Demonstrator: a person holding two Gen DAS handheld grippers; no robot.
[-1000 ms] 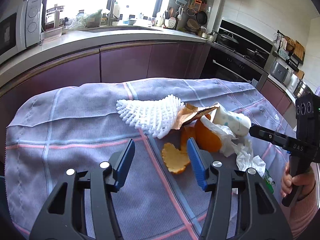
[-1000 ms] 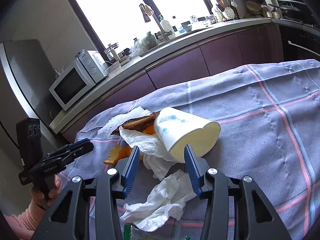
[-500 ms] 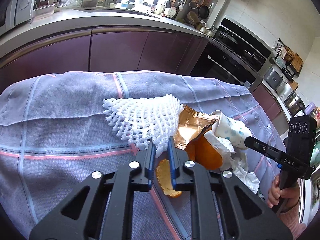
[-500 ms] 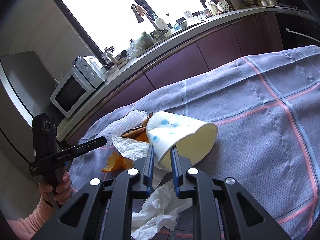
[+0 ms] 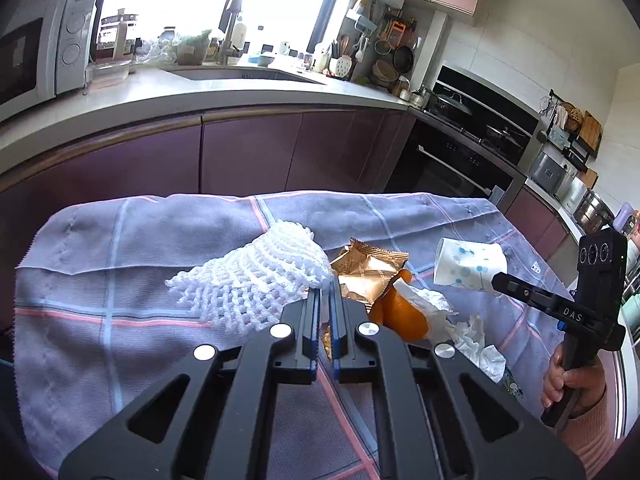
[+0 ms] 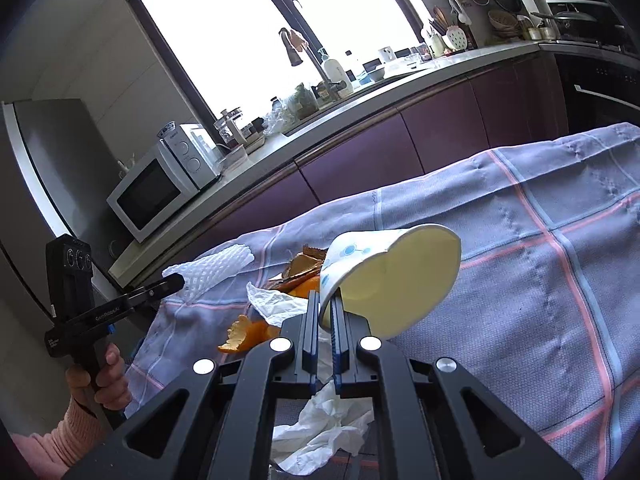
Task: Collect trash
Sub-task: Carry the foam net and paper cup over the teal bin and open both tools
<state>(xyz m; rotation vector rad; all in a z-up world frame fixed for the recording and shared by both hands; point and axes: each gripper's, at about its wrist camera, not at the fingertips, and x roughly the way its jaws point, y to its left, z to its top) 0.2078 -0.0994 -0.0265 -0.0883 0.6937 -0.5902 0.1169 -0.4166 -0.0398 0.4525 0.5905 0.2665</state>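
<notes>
On the checked tablecloth (image 5: 120, 248) there are one white foam fruit net (image 5: 256, 276), one gold foil wrapper (image 5: 368, 268), one paper cup (image 6: 384, 276), two crumpled tissues (image 6: 320, 420), two pieces of orange peel (image 6: 244, 334) and two black grippers (image 5: 325, 300)

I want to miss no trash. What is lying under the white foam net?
The gold wrapper reaches under the right edge of the white foam net, which lies on the checked cloth. The net covers whatever else is beneath it, so I cannot tell more.

"DAS" on right gripper (image 5: 498, 281)
</notes>
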